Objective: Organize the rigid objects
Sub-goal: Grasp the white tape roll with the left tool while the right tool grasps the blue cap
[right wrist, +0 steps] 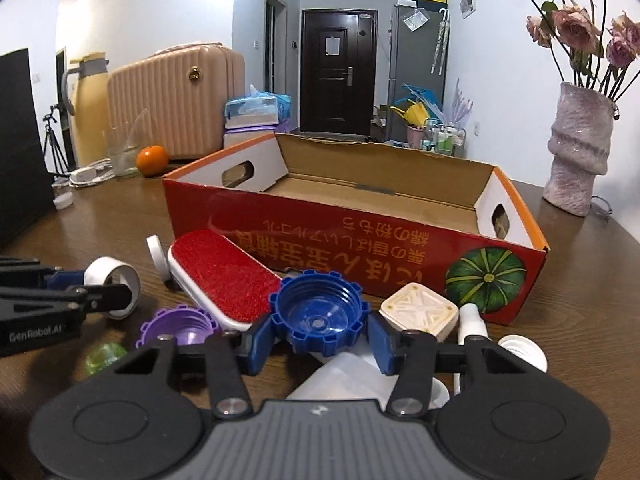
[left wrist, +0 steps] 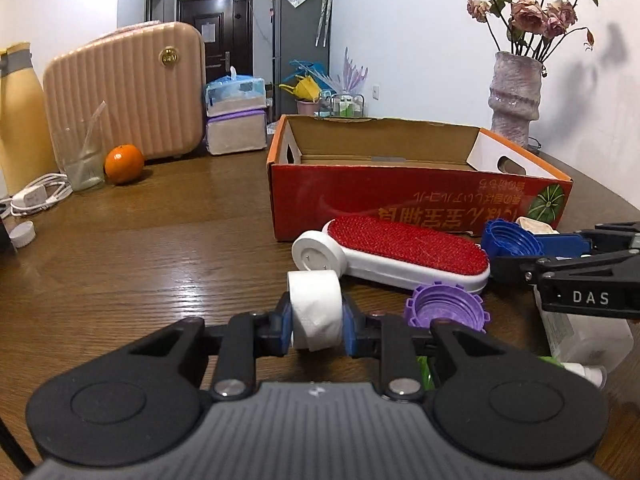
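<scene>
Two items are in hand at this moment. Left hand-held gripper (left wrist: 317,326) is pinching a white tape roll (left wrist: 316,310) between its blue pads, the roll standing on edge and, as far as can be judged, just clear of the tabletop (left wrist: 140,248). Right hand-held gripper (right wrist: 319,338) is closed on a blue cap (right wrist: 318,317), open side up, pads bearing on its toothed rim.

Cardboard box (right wrist: 304,236) stands open directly behind the clutter and holds nothing visible.

Loose items remaining on the tabletop in front of the box: lint brush (right wrist: 224,276), purple cap (right wrist: 176,326), a square cream lid (right wrist: 419,313), a white spray bottle (right wrist: 472,320) and a small green piece (right wrist: 105,356).

Risks noted:
- The tape roll is soft-sided; squeezed across its width it may deform or twist out.
- The blue cap is held on its teeth only, so a tilt during lifting could let it slip.
- Both grippers work close together over crowded ground; a low sweep could knock the lint brush or purple cap.
- Either item carried too low may strike the near wall of the box.
</scene>
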`<state>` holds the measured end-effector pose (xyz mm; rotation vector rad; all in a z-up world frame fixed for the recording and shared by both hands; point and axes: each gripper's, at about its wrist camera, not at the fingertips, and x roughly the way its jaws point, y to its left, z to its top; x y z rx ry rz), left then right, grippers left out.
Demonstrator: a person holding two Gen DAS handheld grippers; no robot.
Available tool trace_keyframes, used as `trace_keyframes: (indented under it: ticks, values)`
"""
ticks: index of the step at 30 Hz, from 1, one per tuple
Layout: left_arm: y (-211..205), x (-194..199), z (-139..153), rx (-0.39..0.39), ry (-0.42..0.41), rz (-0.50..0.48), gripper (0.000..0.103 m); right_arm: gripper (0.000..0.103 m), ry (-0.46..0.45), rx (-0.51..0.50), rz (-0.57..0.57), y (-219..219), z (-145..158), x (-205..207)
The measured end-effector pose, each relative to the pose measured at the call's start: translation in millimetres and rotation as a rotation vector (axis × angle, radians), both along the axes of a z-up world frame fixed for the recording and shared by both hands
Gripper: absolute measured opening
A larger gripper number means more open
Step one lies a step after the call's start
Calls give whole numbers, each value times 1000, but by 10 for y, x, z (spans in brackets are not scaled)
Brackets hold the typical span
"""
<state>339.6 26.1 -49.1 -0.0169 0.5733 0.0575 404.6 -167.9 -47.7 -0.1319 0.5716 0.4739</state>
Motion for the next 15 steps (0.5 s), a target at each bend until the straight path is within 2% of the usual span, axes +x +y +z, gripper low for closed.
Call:
trace_keyframes:
  ticks: [4,7,11,15]
  values:
    - [-26,-115,95,21,-33,9,25,49,-11,10,-5,-8,21,-54]
    - [-28,-293,217,27,-69,16,25,49,-60,6,-10,-28,132,-217]
    - [-55,-657,409,34,-145,28,25,49,-173,0,-17,-71,346,-653]
    - [-143,-1126,580,64,-238,52,25,49,-271,28,-56,-195,532,-1257]
